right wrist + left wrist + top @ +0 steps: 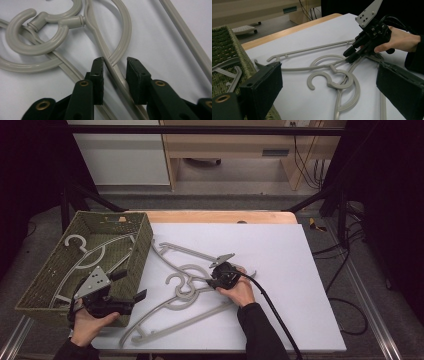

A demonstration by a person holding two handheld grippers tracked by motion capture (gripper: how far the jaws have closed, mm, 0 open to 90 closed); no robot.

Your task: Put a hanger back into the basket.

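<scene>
On the table in front of you lies the white board (280, 270), with a strip of wooden tabletop (215, 216) showing behind its far edge. The woven basket (142, 245) sits at the board's left side, its right wall overlapping the board's left edge, and one hanger (82, 251) lies inside it. Two more hangers (182, 287) lie on the board just right of the basket, crossed, their hooks interlocked near the middle. Your right gripper (209, 281) sits over them, jaws either side of a hanger arm (113, 72). Your left gripper (127, 290) is at the basket's near right corner.
</scene>
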